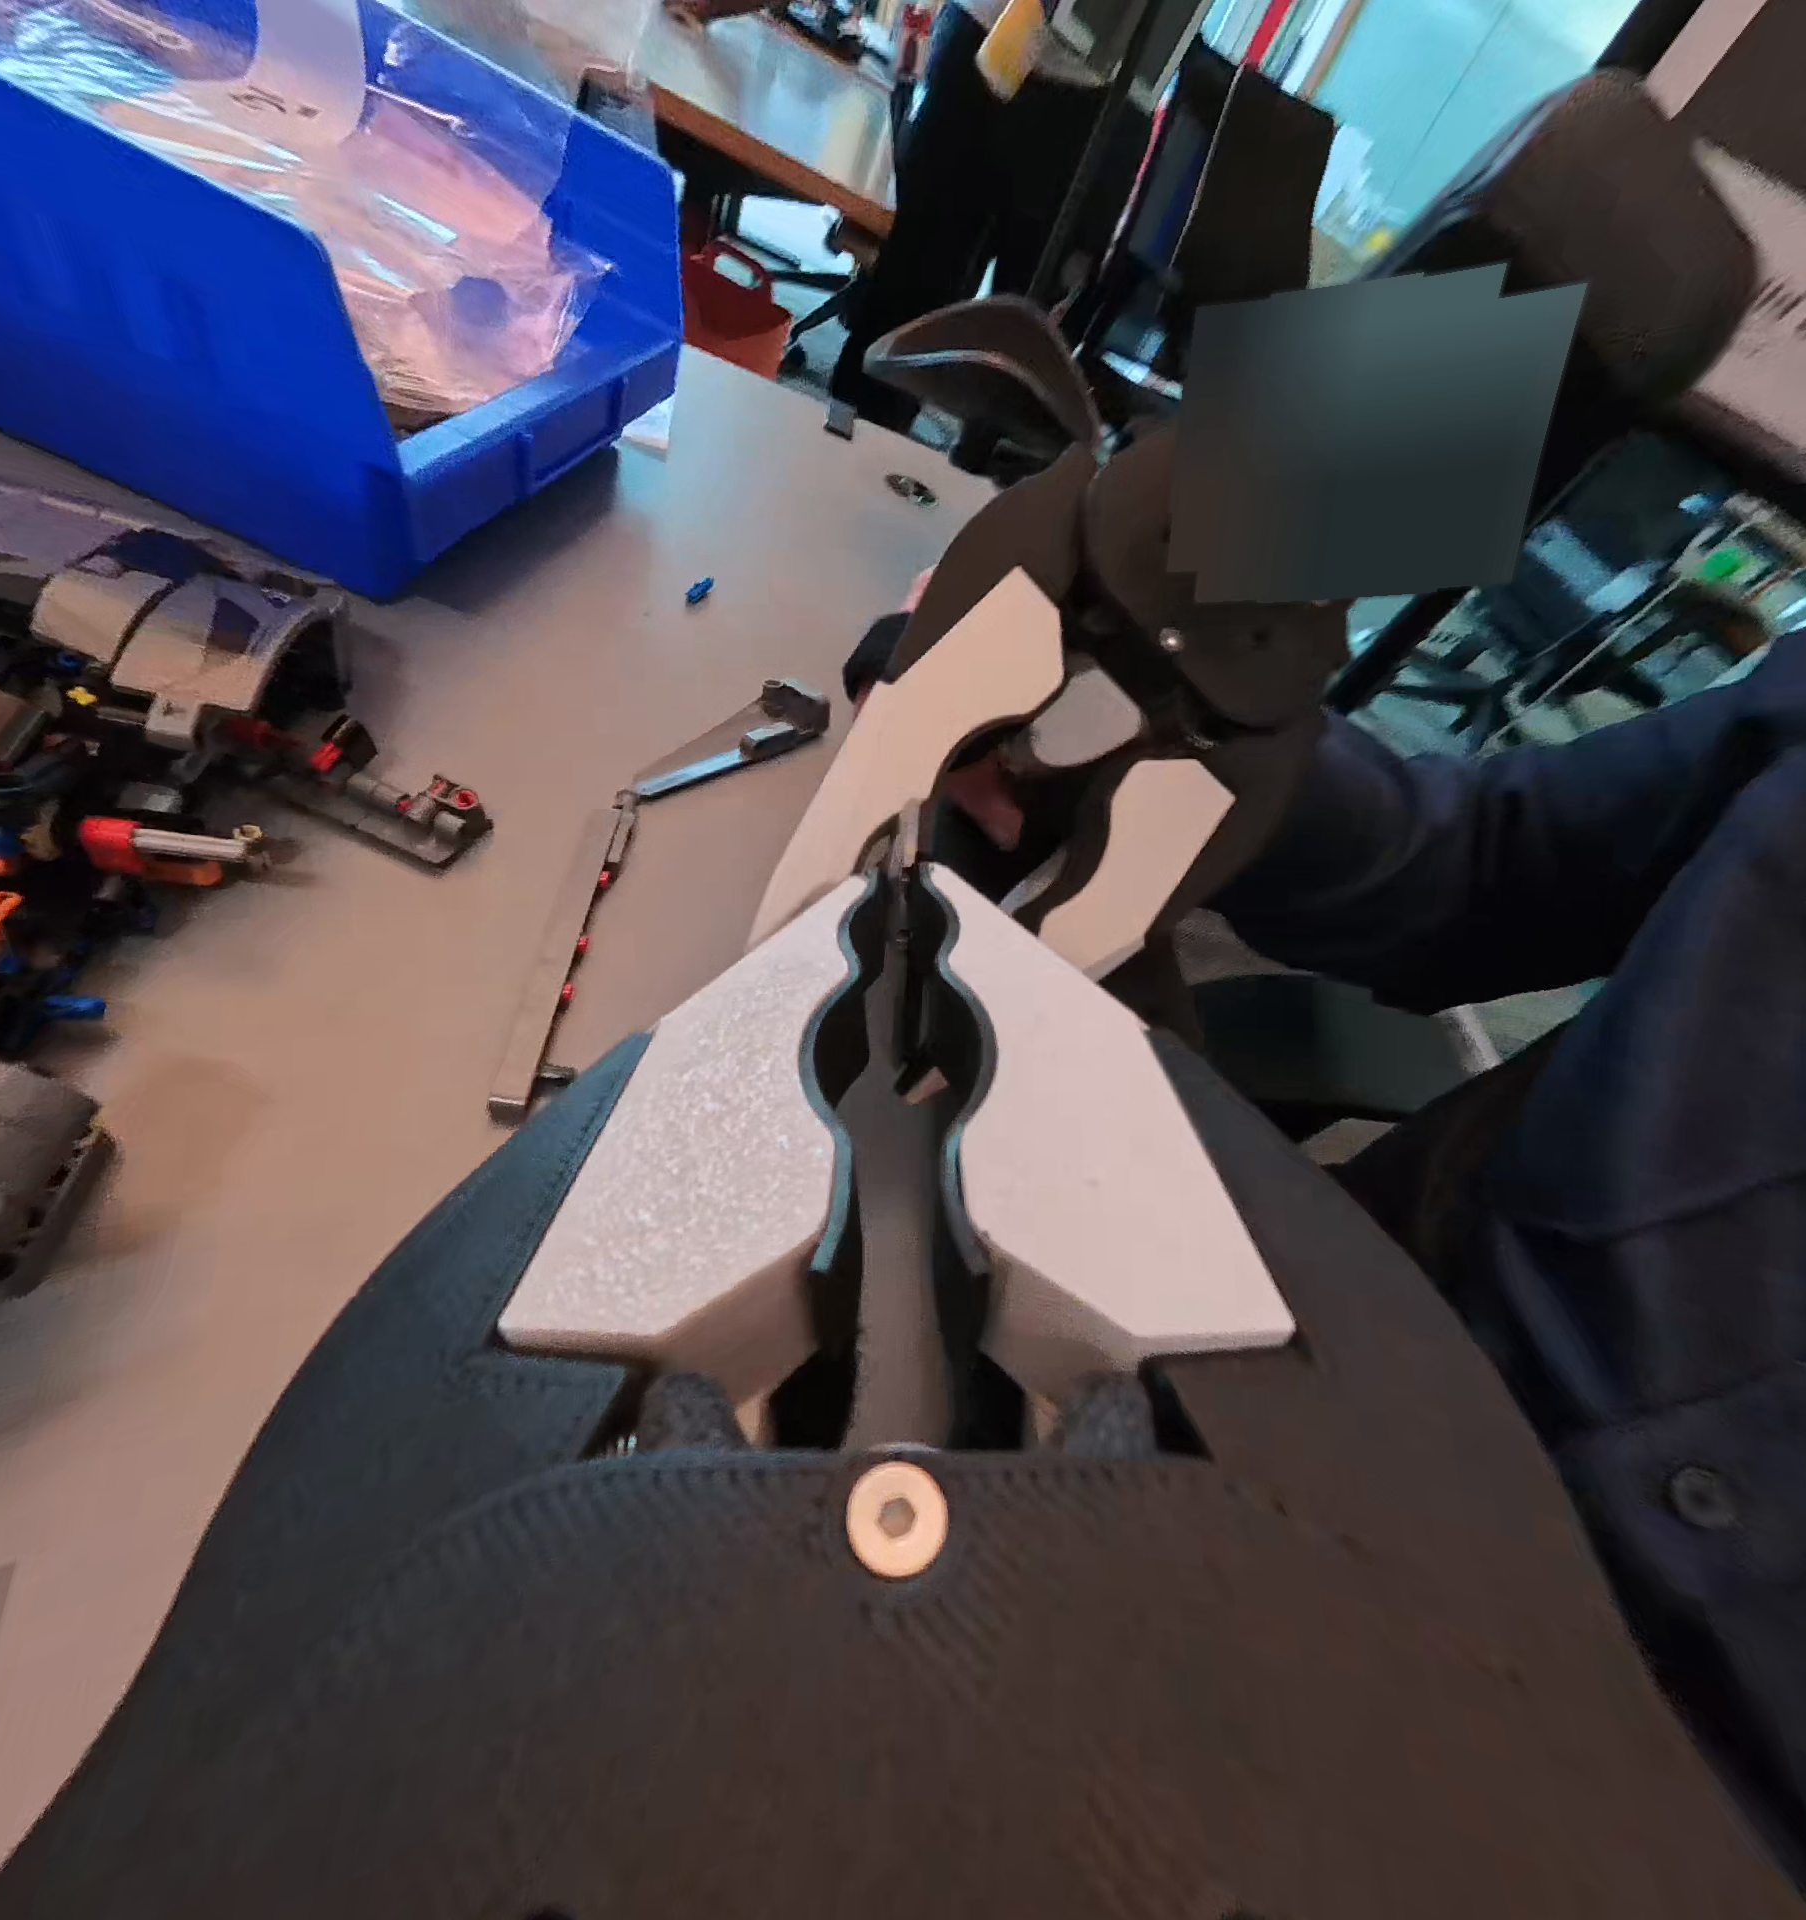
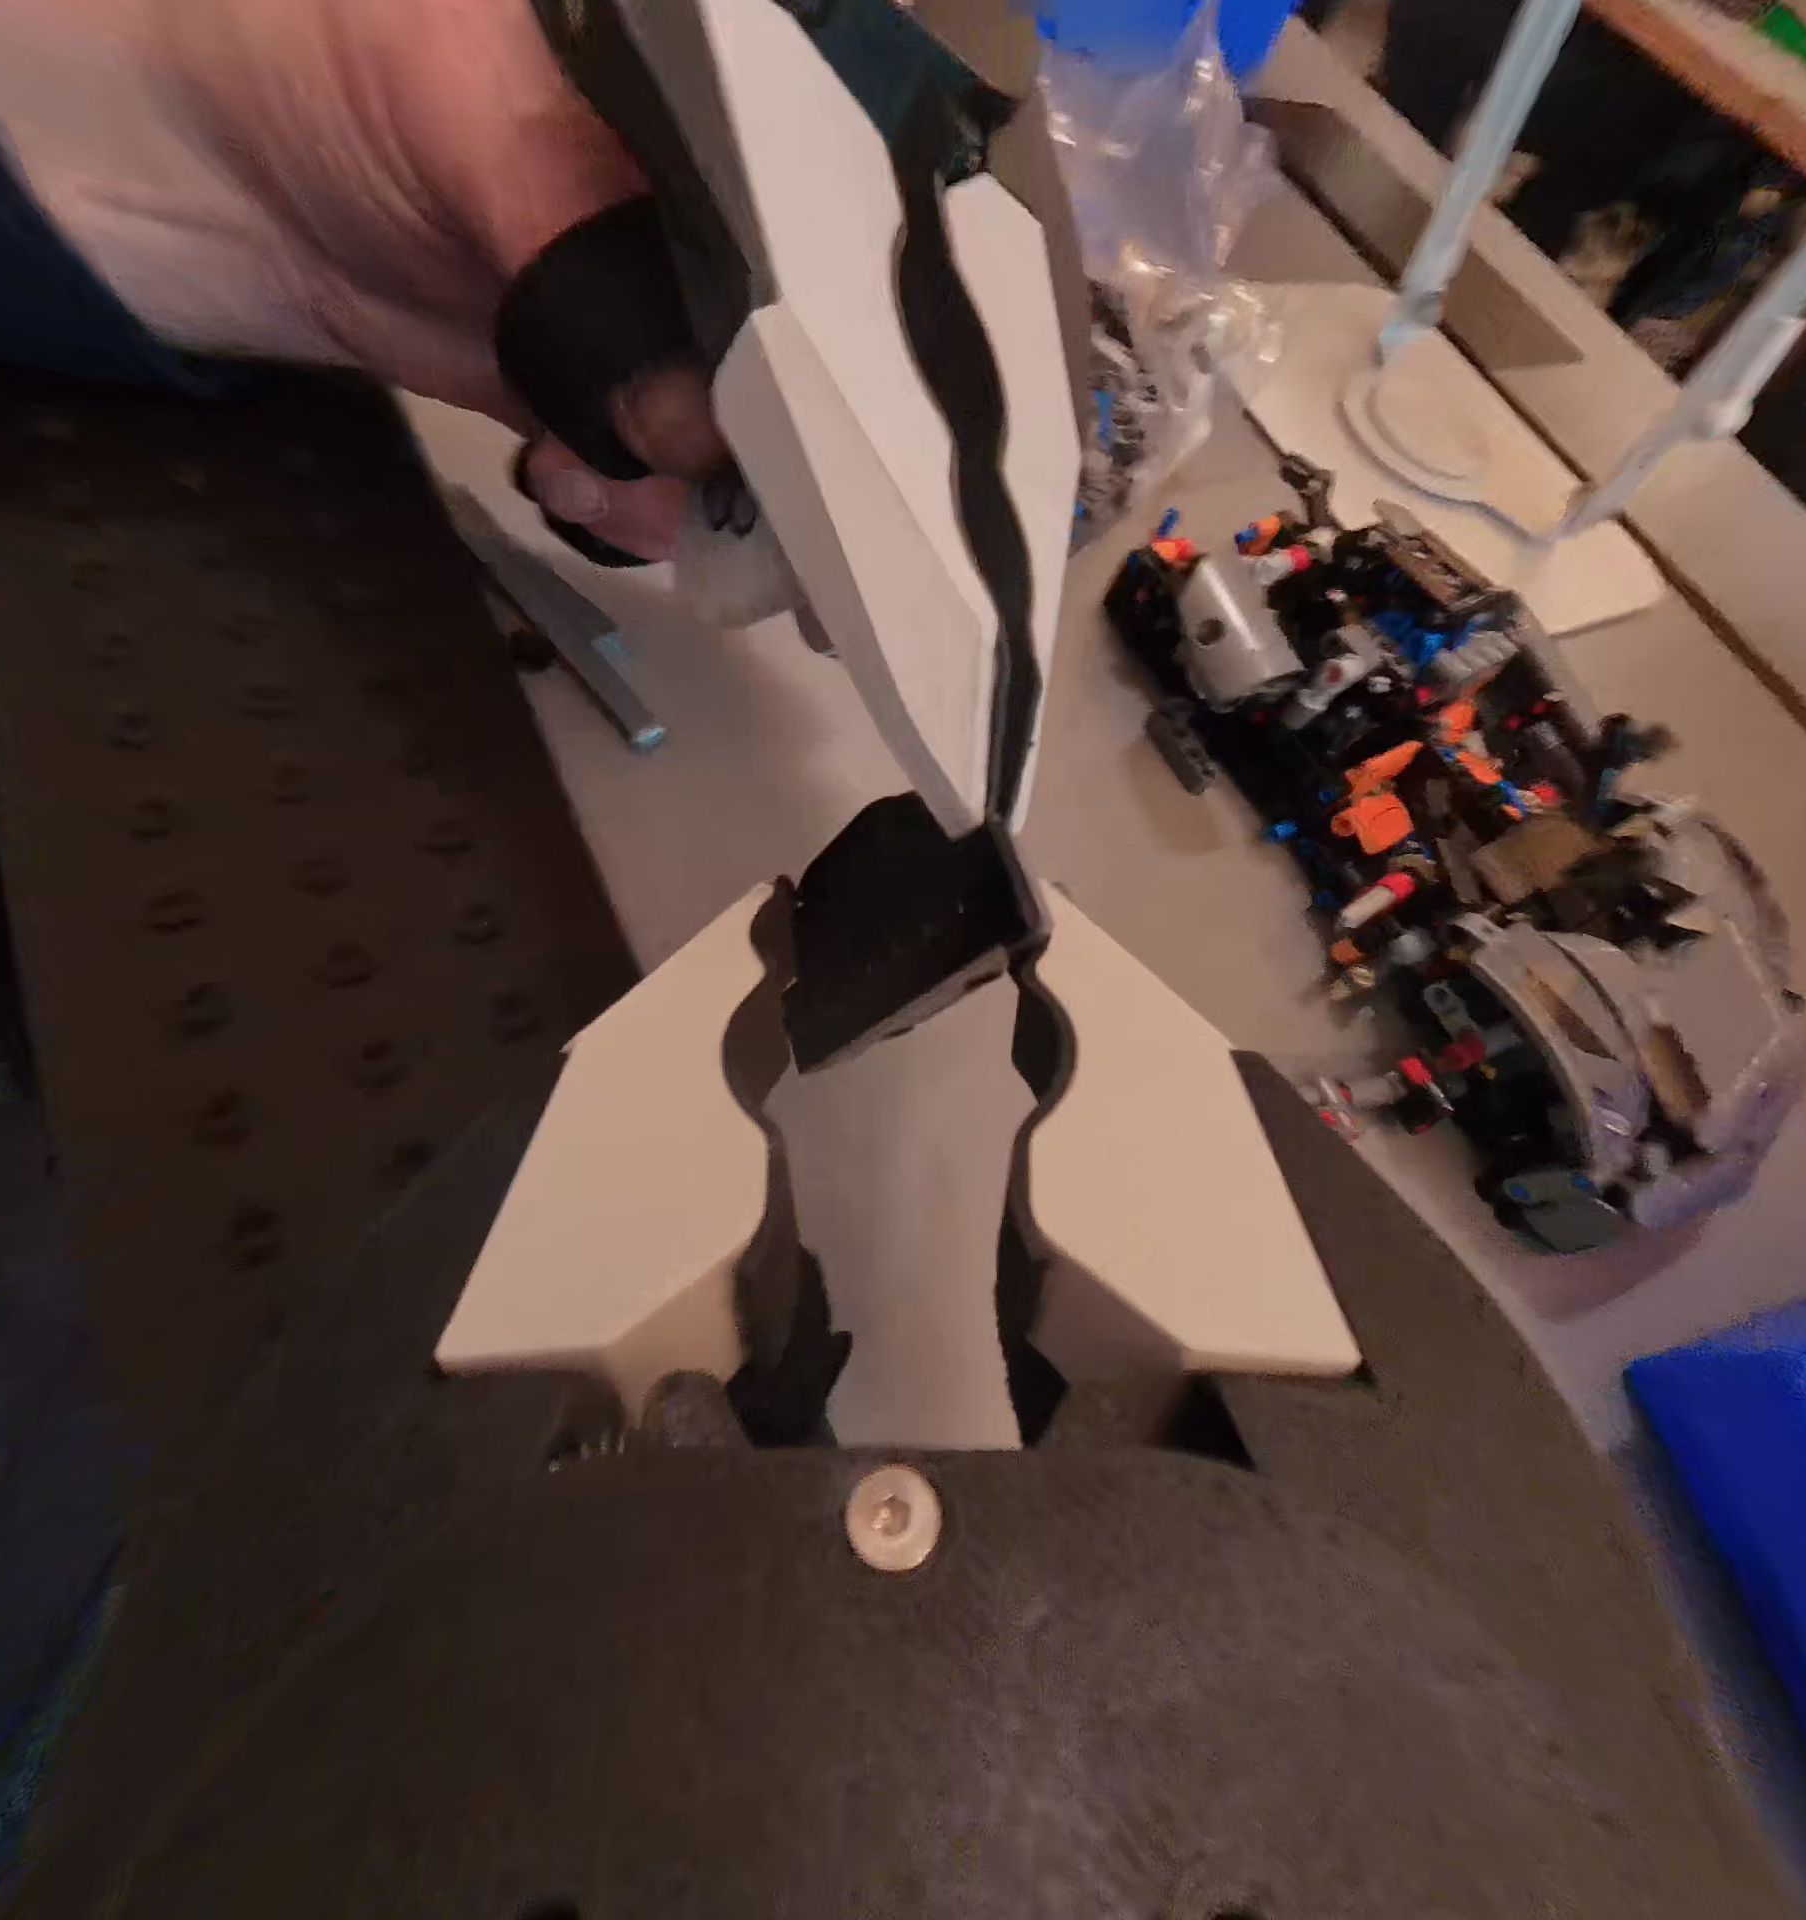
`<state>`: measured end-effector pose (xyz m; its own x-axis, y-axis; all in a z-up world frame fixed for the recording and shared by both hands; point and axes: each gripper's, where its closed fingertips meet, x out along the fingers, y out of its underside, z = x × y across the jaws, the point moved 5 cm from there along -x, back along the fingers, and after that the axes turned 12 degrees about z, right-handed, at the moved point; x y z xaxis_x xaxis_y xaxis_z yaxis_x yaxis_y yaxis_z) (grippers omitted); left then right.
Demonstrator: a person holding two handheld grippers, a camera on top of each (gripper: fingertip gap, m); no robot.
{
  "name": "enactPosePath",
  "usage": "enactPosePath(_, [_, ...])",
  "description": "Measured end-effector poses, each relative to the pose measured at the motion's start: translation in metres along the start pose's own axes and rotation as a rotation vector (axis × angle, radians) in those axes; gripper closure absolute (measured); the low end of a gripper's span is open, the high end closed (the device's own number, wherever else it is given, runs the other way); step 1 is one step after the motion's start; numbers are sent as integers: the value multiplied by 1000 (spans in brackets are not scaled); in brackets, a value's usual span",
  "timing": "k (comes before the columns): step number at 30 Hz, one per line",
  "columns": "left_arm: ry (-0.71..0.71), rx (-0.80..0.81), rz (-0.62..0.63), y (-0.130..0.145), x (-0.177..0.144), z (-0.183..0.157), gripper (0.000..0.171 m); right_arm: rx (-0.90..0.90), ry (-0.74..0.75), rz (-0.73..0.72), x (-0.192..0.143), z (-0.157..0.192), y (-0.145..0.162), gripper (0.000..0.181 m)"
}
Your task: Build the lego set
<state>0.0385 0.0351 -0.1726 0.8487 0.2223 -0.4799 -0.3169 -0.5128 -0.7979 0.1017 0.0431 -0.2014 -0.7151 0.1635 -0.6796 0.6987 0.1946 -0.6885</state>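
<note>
Lego model (image 2: 1501, 852): a half-built car of black, grey, orange and blue pieces, lying on the pale surface (image 1: 442, 1039) well to the side of both grippers; in the left wrist view it sits at the left edge (image 1: 120, 727).
Black piece (image 2: 904, 940): a flat dark lego panel held in the air above the surface edge, between the two grippers, which meet tip to tip.
Left gripper (image 1: 904, 904): jaws pressed nearly together, pinching the thin black piece edge-on.
Right gripper (image 2: 909, 914): jaws part-spread around the black piece; its right corner touches the right jaw, but whether the left jaw grips it I cannot tell.
Loose parts: a long grey beam with red pins (image 1: 556, 956) and a dark angled strip (image 1: 733, 743) lie on the surface near the model; a tiny blue pin (image 1: 699, 589) lies alone farther back.
Blue bin (image 1: 286, 312): at the back of the surface, with clear plastic bags (image 1: 442, 208) in it.
Room: an office with another desk (image 1: 774, 135) and a black chair (image 1: 982, 364) behind; dark patterned floor (image 2: 203, 831) below the surface edge.
Person: a dark sleeve (image 1: 1501, 862) and a hand (image 2: 286, 208).
</note>
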Motion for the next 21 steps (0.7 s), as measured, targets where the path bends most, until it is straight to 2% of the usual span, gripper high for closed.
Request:
enactPosePath(2, [-82,51,44,2,0,1,170,-7,31,19,3,0,-1,141])
enactPosePath(4, [-100,83,31,0,-3,-4,171,-20,20,-21,-2,3,-4,138])
enactPosePath(7, [-156,146,113,8,3,-7,171,-24,-14,40,-1,6,2,119])
enactPosePath(8, [-159,167,141,10,7,-10,171,-40,-24,45,-3,9,4,118])
enactPosePath(13, [-217,215,192,13,13,-15,171,-74,34,57,-13,15,14,121])
enactPosePath(17, [-260,279,191,9,15,-21,171,-113,148,101,-14,14,19,135])
enactPosePath(21, [-413,362,230,8,12,-13,171,-85,155,77,-14,6,16,137])
